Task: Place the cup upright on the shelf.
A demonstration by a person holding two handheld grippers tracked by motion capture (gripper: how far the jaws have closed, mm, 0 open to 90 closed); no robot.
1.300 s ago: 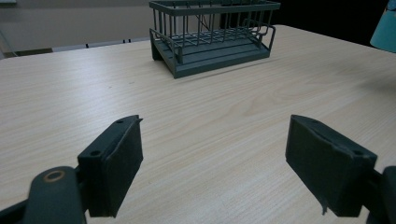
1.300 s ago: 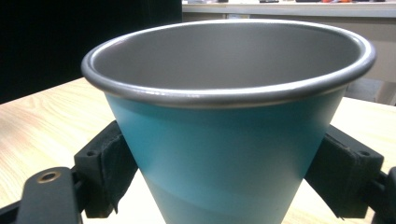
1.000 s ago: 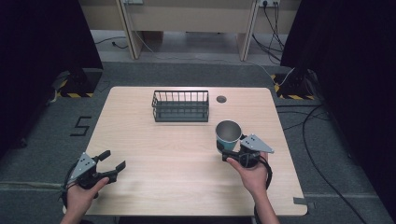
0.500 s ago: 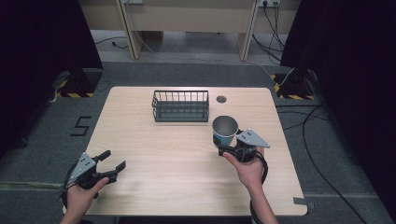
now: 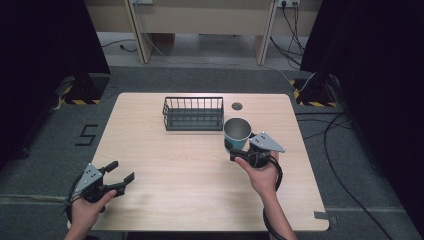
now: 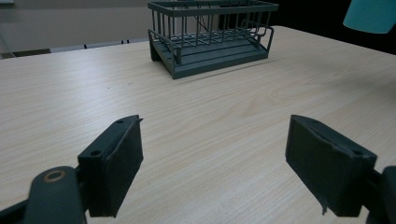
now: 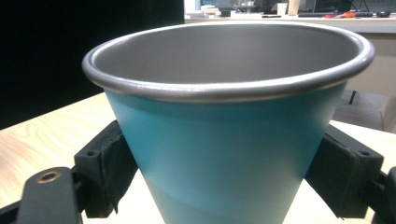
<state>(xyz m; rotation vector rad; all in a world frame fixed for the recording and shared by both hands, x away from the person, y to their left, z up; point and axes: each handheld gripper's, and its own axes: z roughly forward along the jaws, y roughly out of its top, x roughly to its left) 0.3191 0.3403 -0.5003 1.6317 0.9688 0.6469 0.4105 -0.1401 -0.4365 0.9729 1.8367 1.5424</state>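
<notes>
On the table, a dark wire basket stands upright. The right gripper holds a teal cup just in front-right of the basket. The left gripper, fingers spread, sits well front-left of the basket.

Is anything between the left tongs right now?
No, the left tongs stand wide open over bare table, with nothing between the jaws.

Teal cup with a grey metal rim, upright, clamped in the right gripper, apparently lifted, just right of the wire basket.
</notes>
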